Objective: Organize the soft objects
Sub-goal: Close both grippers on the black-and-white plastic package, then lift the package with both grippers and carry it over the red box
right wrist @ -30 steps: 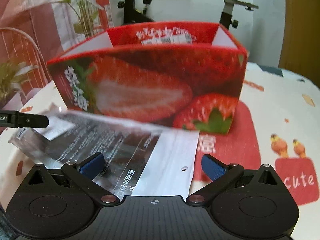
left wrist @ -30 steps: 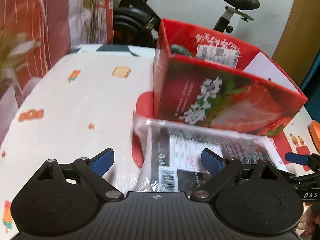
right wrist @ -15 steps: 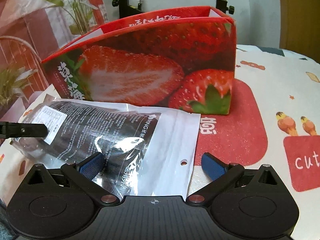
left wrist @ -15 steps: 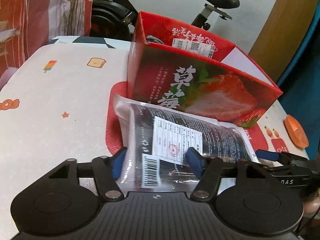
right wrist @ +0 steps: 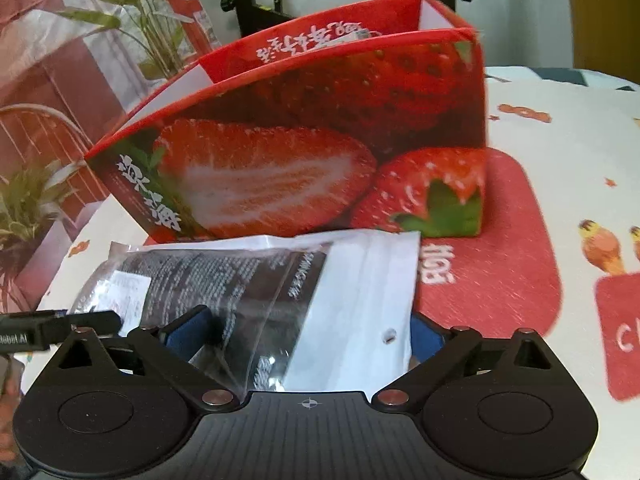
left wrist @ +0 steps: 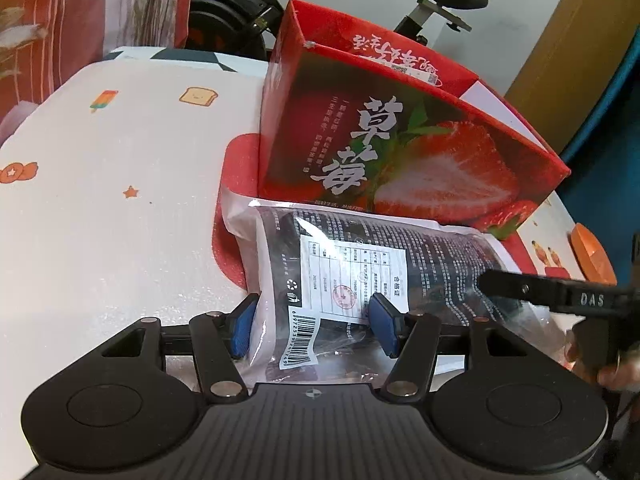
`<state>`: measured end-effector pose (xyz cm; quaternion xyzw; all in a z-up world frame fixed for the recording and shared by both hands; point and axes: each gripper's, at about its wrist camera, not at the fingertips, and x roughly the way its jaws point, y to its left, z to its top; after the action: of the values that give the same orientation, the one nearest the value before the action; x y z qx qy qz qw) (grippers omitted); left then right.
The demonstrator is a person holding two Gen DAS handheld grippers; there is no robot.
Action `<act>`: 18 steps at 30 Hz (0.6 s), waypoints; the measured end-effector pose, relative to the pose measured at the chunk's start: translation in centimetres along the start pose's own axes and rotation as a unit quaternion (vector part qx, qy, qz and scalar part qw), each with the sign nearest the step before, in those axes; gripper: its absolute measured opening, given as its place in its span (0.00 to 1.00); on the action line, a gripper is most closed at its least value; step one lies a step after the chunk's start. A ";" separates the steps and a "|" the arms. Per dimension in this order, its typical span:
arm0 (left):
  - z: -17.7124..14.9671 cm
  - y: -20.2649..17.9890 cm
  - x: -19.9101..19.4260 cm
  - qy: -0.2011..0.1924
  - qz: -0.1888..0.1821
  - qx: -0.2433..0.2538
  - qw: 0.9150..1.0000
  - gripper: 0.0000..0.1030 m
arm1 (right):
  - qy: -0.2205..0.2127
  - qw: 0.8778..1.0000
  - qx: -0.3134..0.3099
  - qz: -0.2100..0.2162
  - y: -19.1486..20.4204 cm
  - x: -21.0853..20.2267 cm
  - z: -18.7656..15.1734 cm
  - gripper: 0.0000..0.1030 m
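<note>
A clear plastic packet with dark contents and a white label (left wrist: 360, 276) lies in front of the open red strawberry box (left wrist: 400, 152). My left gripper (left wrist: 316, 326) is shut on the packet's labelled end. My right gripper (right wrist: 304, 332) has its blue pads on either side of the packet's white sealed end (right wrist: 352, 300); the jaws stand fairly wide, and whether they press it is unclear. The box (right wrist: 304, 152) stands just behind the packet. A labelled item shows inside it.
The table has a white cloth with cartoon prints (left wrist: 120, 200) and a red patch (right wrist: 500, 272). An orange dish (left wrist: 592, 256) sits at the right edge. An exercise bike (left wrist: 440, 4) and potted plants (right wrist: 152, 32) stand behind the table.
My left gripper has closed on the packet's labelled end. My right gripper has moved in over the packet's white end, and its pads have come closer together.
</note>
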<state>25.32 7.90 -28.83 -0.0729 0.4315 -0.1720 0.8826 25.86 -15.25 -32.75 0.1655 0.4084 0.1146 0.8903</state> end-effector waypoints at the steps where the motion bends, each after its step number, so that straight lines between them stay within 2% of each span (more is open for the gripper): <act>1: -0.1 0.0 0.0 -0.001 0.001 0.000 1.000 0.61 | -0.001 1.000 -0.001 0.000 0.1 0.1 0.1 0.96; 5: -0.4 0.0 0.1 -0.005 0.004 -0.006 1.000 0.61 | -0.003 1.000 -0.005 -0.002 0.3 0.3 -0.1 0.94; 9: -0.1 -0.1 -0.1 0.002 0.005 -0.015 1.000 0.61 | -0.004 1.000 -0.011 0.005 0.8 0.0 0.0 0.83; 11: -0.2 -0.4 -0.1 0.002 0.003 -0.016 1.000 0.63 | -0.006 1.000 -0.006 0.018 0.9 -0.2 -0.1 0.73; 18: -0.3 0.0 -0.2 0.007 -0.008 -0.022 1.000 0.63 | -0.017 0.999 -0.038 0.018 2.0 -0.5 -0.1 0.66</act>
<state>24.97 7.93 -28.91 -0.0944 0.4411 -0.1706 0.8761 25.31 -13.53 -31.66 0.1405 0.3852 0.1434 0.9008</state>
